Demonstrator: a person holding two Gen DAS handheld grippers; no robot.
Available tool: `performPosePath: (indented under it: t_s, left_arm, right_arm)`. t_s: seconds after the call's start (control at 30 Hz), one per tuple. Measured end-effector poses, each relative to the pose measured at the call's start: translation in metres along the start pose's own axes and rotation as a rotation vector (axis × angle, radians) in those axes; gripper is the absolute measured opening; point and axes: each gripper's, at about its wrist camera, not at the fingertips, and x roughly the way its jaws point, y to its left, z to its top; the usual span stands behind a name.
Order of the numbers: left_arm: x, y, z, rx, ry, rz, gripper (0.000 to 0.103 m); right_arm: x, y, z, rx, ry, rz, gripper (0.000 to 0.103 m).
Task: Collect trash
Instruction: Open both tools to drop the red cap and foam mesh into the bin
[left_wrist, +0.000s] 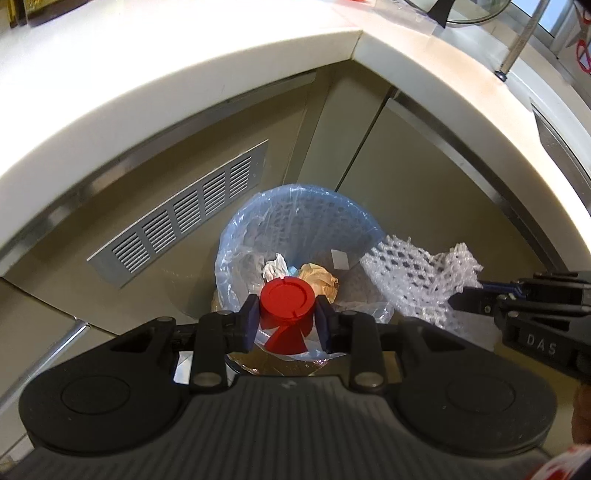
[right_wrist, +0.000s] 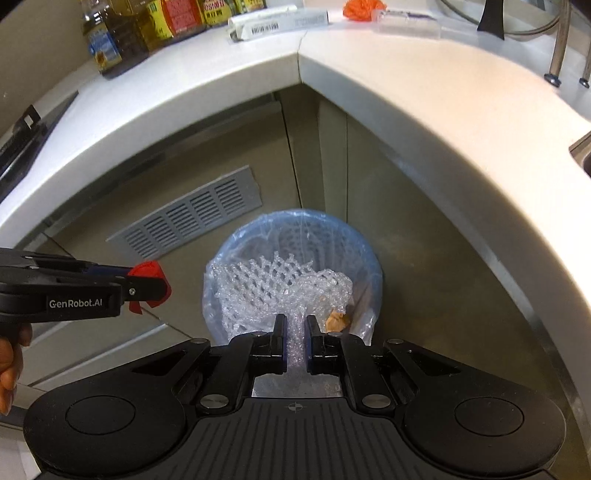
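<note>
My left gripper is shut on a red plastic spool-like piece and holds it above the near rim of a blue mesh trash basket lined with a clear bag. My right gripper is shut on a sheet of clear bubble-wrap netting that hangs over the basket's opening. In the left wrist view the netting and right gripper are at the right. In the right wrist view the left gripper with the red piece is at the left. Crumpled paper and brown trash lie in the basket.
The basket stands on the floor in a cabinet corner under a curved white countertop. A grey vent grille is on the left cabinet face. Bottles, a white box and an orange item are on the counter.
</note>
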Motion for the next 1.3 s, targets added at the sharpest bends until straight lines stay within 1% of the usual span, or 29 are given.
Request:
performPosePath:
  t_s: [0.37, 0.73, 1.0, 1.3]
  left_arm:
    - [0.018, -0.001, 0.003, -0.019, -0.002, 0.001, 0.028]
    - [0.036, -0.002, 0.013, -0.036, -0.005, -0.018, 0.028]
    - [0.047, -0.003, 0.010, -0.045, 0.002, -0.026, 0.028]
    - [0.057, -0.002, 0.017, -0.051, -0.010, -0.021, 0.028]
  right_arm:
    - [0.014, -0.006, 0.005, 0.000, -0.003, -0.034, 0.009]
    - [0.027, -0.012, 0.009, 0.007, 0.001, -0.059, 0.009]
    - [0.036, -0.014, 0.012, 0.010, 0.011, -0.062, 0.009]
    - [0.044, -0.015, 0.015, 0.010, 0.013, -0.060, 0.009]
